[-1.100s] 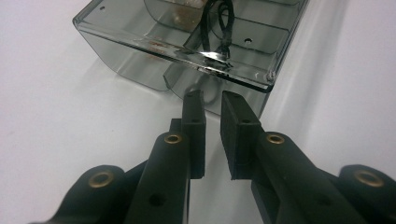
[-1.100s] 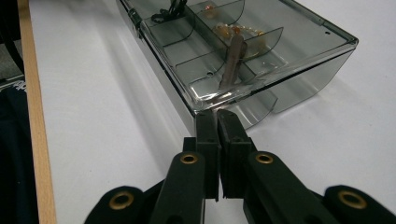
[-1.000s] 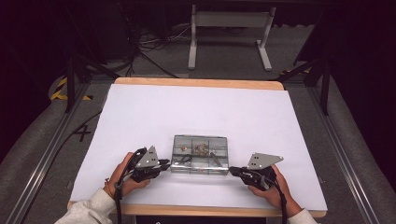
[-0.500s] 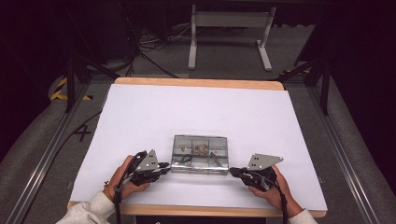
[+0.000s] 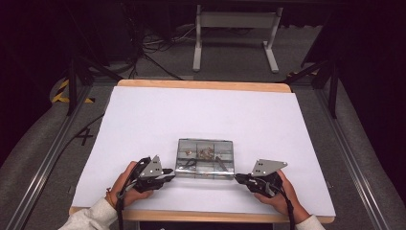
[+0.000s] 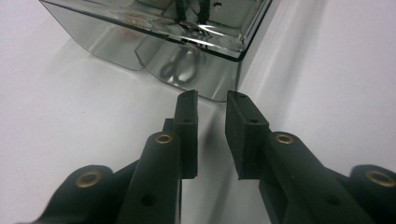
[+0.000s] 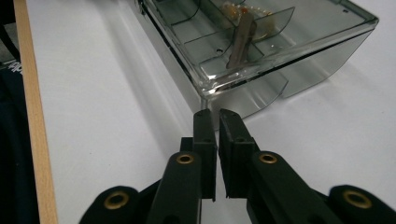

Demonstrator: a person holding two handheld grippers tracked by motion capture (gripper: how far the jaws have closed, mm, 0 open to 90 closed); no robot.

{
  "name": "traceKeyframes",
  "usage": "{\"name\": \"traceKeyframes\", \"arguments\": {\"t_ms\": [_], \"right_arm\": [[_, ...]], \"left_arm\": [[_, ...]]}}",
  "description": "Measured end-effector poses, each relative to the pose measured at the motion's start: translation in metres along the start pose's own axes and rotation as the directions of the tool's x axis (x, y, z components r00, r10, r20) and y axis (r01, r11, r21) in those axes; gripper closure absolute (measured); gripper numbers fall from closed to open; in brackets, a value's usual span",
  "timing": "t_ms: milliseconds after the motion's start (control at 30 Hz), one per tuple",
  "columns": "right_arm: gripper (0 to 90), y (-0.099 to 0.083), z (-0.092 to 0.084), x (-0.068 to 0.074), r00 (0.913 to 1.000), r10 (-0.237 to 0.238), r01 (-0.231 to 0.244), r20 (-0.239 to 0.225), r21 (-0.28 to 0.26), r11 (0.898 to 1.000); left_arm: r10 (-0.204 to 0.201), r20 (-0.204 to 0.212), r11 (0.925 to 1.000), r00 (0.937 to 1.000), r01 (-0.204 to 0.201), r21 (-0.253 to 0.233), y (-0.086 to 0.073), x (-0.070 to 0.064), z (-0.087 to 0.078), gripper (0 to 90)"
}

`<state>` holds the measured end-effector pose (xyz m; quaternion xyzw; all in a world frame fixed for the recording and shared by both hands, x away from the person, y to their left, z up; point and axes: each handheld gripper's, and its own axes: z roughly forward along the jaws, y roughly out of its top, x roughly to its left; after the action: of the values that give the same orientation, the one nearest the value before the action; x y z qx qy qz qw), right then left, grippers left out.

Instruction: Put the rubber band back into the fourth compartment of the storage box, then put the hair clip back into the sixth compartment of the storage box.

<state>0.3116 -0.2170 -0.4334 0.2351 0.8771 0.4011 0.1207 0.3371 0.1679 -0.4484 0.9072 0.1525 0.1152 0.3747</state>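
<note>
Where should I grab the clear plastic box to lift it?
Take the clear plastic box at its two short ends, one tongs from each side. It lies flat and wide, and the left tongs and right tongs already sit at its near corners, slightly open, with nothing between them.

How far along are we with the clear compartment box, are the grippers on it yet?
Done: both grippers sit at the near corners of the clear box, lid still down. In hand: the left gripper and right gripper have just been opening, nothing between either pair of jaws. Left: probably gripping the box or its latch tabs.
</note>
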Motion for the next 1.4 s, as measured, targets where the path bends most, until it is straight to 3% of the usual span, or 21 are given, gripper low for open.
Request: {"name": "traceKeyframes", "arguments": {"t_ms": [133,300,600,900,1100,1267,1400], "right_arm": [[80.3,-0.003,0.003,0.004,0.9999,-0.014,0.014,-0.003,0.029,0.999],[78.6,0.0,0.002,0.002,0.9999,0.013,-0.013,-0.007,-0.014,1.0],[80.5,0.002,0.0,0.002,1.0,-0.004,0.004,0.0,-0.009,1.0],[79.9,0.001,-0.008,-0.001,0.9996,-0.003,0.004,0.028,-0.021,1.0],[77.5,0.002,-0.009,-0.003,0.9987,-0.012,0.013,0.05,-0.019,1.0],[74.5,0.003,-0.012,-0.005,0.9976,-0.007,0.009,0.069,-0.03,1.0],[72.2,0.001,-0.015,-0.007,0.9954,-0.007,0.009,0.096,-0.026,1.0]], "left_arm": [[-0.003,0.006,1.0,1.0,0.003,-0.003,0.0,-0.001,0.001,71.3],[-0.009,0.013,0.9999,0.9999,0.009,-0.01,0.0,0.0,0.0,68.9],[-0.002,0.018,0.9999,0.9998,0.003,-0.011,-0.002,0.001,-0.002,69.6],[0.009,0.0,0.9995,1.0,-0.009,-0.03,-0.007,-0.002,-0.011,69.9],[-0.01,-0.015,0.9986,0.9998,0.009,-0.051,-0.01,0.001,-0.016,69.2],[0.007,-0.036,0.9974,0.9993,-0.009,-0.072,-0.012,0.002,-0.023,68.9],[-0.015,-0.056,0.9965,0.9983,0.01,-0.083,-0.018,0.008,-0.03,68.4]]}}
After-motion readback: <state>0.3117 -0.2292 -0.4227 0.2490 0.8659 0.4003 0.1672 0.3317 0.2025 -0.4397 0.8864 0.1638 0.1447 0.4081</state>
